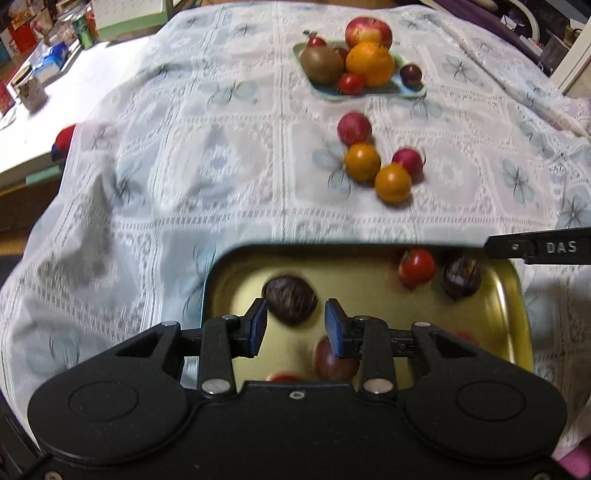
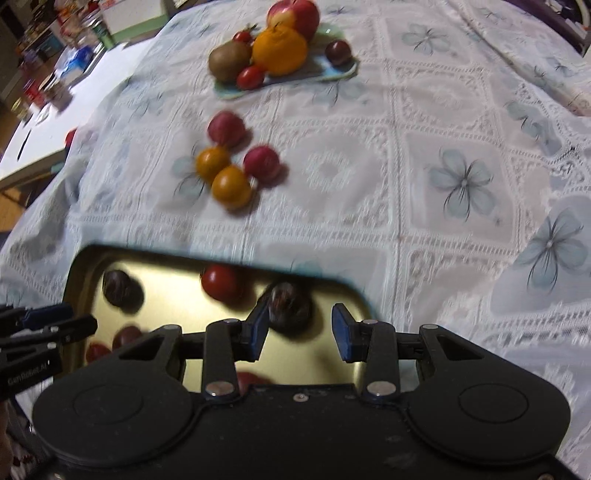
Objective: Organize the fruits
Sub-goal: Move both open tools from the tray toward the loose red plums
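A white lace cloth with blue flowers covers the bench. Nearest lies a gold rectangular metal tray holding dark round fruits and a small red tomato. Far off, a pale green rectangular plate carries a red apple, a large orange and a brown kiwi. Between them, two small oranges and two red plums sit loose. The left gripper and the right gripper hang above the tray, jaws parted, empty.

Both wrist views overlook gold tray, steeply.
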